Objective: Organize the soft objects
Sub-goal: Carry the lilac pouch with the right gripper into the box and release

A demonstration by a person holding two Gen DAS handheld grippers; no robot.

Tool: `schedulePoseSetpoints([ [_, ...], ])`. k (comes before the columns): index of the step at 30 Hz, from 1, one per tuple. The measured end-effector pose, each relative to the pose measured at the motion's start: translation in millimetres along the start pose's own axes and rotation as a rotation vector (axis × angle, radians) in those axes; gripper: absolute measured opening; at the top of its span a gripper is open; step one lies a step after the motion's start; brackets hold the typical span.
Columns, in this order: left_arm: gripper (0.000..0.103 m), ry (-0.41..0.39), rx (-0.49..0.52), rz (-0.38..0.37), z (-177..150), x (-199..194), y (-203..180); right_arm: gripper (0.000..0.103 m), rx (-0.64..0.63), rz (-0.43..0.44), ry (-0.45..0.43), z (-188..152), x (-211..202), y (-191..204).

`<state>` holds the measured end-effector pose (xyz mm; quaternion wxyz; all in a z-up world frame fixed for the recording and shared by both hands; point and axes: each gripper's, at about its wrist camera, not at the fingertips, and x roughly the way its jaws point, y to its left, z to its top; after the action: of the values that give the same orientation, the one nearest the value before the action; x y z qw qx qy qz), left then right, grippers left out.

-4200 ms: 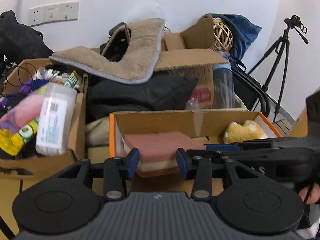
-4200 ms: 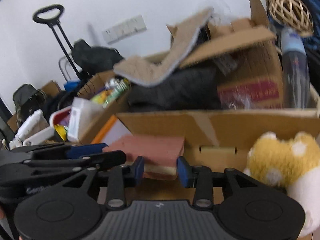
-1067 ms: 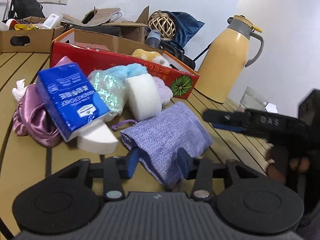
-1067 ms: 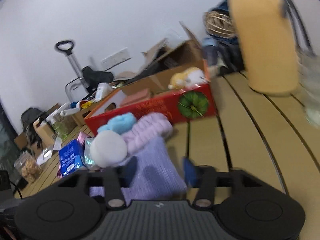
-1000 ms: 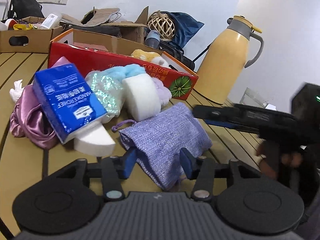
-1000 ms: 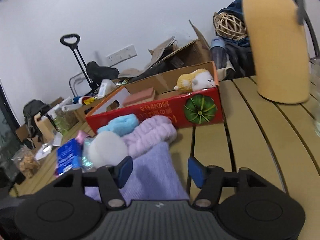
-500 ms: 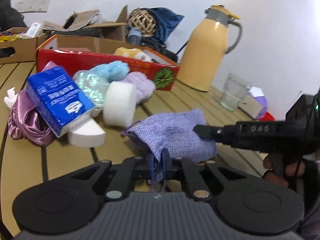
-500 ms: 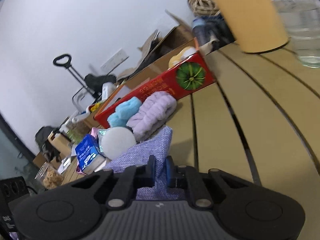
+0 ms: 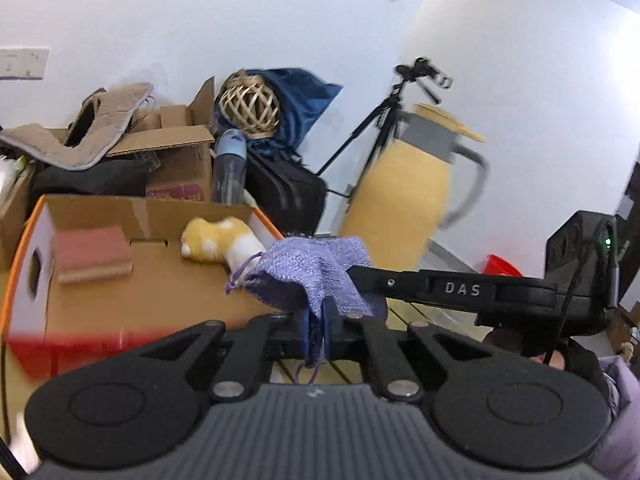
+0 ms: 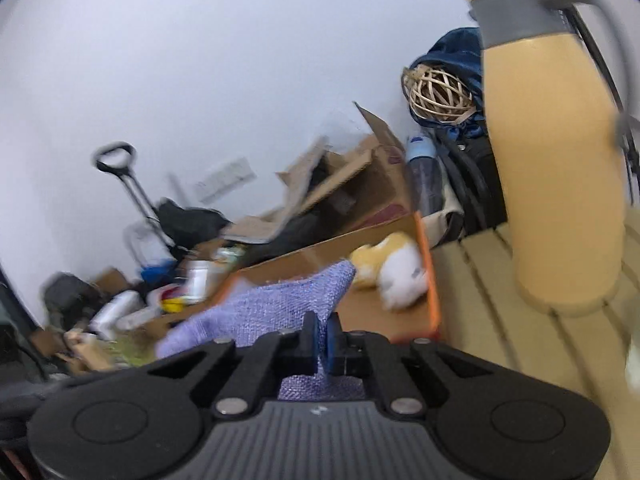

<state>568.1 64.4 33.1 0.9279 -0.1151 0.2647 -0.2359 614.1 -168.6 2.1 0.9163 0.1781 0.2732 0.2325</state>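
Purple pouch held between both grippers, just short of the open box.

Carried in the air: purple woven pouch [image 9: 320, 276], pinched at one edge by the left gripper [image 9: 316, 334] with jaws closed on the cloth, and at the opposite edge by the right gripper [image 10: 322, 340], likewise clamped on the fabric. Stretched roughly crosswise between the two tools, drawstring end [image 9: 236, 282] hanging toward the left. Lay ahead and below, in both wrist views: the cardboard box [image 9: 152, 304], open at the top, already holding a pink sponge [image 9: 92, 254] and a yellow plush toy [image 9: 220, 240]. Seemed about equally near for both tools, the pouch partly over the right-hand rim rather than the middle; judged to need a short carry forward and leftward before letting go.
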Motion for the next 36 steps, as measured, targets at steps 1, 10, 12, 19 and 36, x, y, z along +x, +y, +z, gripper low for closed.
schedulePoseSetpoints([
  [1, 0.007, 0.018, -0.007, 0.008, 8.8, 17.3, 6.3, 0.004, -0.006, -0.033, 0.01, 10.5, 15.6, -2.9],
  [10, 0.018, 0.19, 0.049, 0.085, 3.5, 106.8, 45.8, 0.005, -0.382, -0.357, 0.254, 10.8, 144.4, 4.4],
  [12, 0.03, 0.184, 0.06, 0.112, -1.3, 101.9, 49.2, 0.005, -0.428, -0.364, 0.281, 5.6, 153.3, 8.8],
  [19, 0.04, 0.099, 0.076, 0.204, 23.6, 25.3, 37.7, 0.031, -0.437, -0.398, 0.255, 10.9, 124.0, 24.1],
  [36, 0.079, -0.121, 0.158, 0.32, -26.0, -214.5, -65.4, 0.063, -0.448, -0.263, -0.048, 12.5, -138.4, 133.2],
])
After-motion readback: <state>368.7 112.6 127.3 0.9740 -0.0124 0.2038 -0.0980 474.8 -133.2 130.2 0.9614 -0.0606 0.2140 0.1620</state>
